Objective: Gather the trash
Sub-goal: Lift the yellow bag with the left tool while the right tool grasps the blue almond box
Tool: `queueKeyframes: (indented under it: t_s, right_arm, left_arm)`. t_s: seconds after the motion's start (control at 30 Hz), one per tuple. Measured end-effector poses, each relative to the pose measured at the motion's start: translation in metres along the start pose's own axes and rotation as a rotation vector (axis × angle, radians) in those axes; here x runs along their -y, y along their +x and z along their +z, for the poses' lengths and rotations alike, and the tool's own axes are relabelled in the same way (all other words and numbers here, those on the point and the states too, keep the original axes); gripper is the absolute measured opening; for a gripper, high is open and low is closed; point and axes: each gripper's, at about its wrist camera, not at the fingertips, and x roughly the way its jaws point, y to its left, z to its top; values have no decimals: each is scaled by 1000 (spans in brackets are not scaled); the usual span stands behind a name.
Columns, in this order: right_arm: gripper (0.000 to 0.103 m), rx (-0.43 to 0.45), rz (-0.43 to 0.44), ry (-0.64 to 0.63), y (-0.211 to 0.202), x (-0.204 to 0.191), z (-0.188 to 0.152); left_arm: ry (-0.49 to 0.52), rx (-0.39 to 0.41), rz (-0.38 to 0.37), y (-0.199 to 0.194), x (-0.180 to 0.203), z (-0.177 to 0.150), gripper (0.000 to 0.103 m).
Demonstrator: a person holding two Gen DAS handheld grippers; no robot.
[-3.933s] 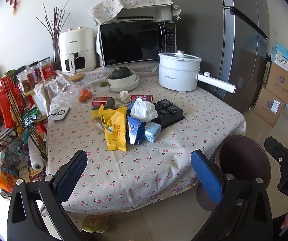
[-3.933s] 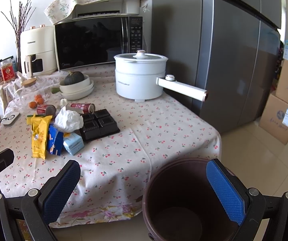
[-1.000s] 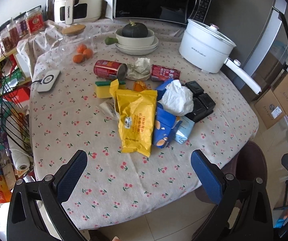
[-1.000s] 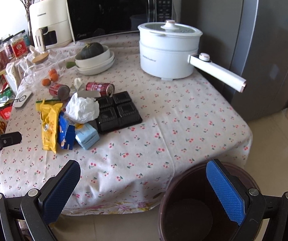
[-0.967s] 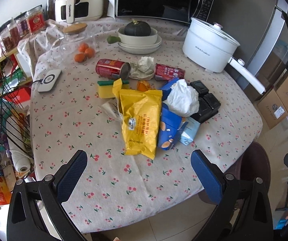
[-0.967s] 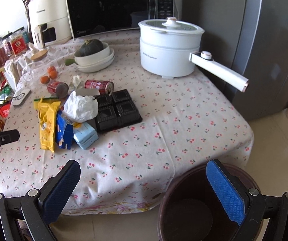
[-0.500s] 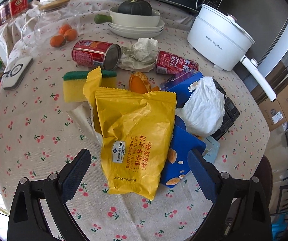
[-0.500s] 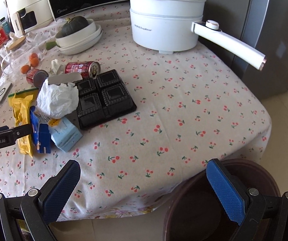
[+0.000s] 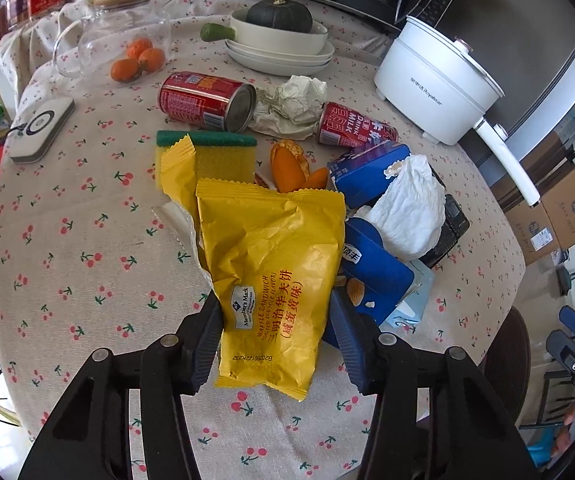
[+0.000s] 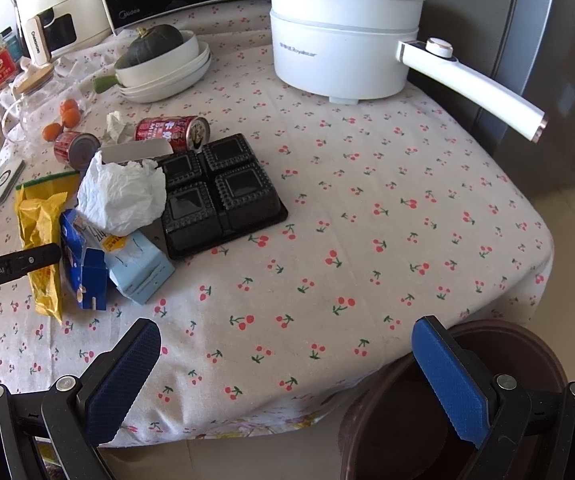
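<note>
Two hand-held grippers work over a cherry-print surface (image 10: 367, 240) strewn with trash. Left hand-held gripper (image 9: 275, 334): jaws just closing, pads set against both sides of a yellow snack bag (image 9: 275, 276) near the surface's front edge, apparently gripping it. At the bag's 3 o'clock lie blue cartons (image 9: 375, 276) and a crumpled white tissue (image 9: 407, 208); at 12 o'clock, a sponge (image 9: 223, 152), orange peel (image 9: 291, 164) and two red cans (image 9: 203, 100). Right hand-held gripper (image 10: 287, 364): jaws wide apart, holding nothing, above the surface's edge, a brown bin (image 10: 527, 360) at its 4 o'clock.
</note>
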Motion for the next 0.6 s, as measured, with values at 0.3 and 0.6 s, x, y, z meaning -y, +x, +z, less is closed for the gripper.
queueKeyframes:
  t_s: [0.3, 0.6]
  right_arm:
    - [103, -3, 28, 10, 23, -35, 17]
    - [103, 17, 23, -267, 48, -128, 13]
  left_arm:
    - [7, 35, 68, -43, -29, -8, 53]
    - [-6, 33, 130, -65, -66, -20, 53]
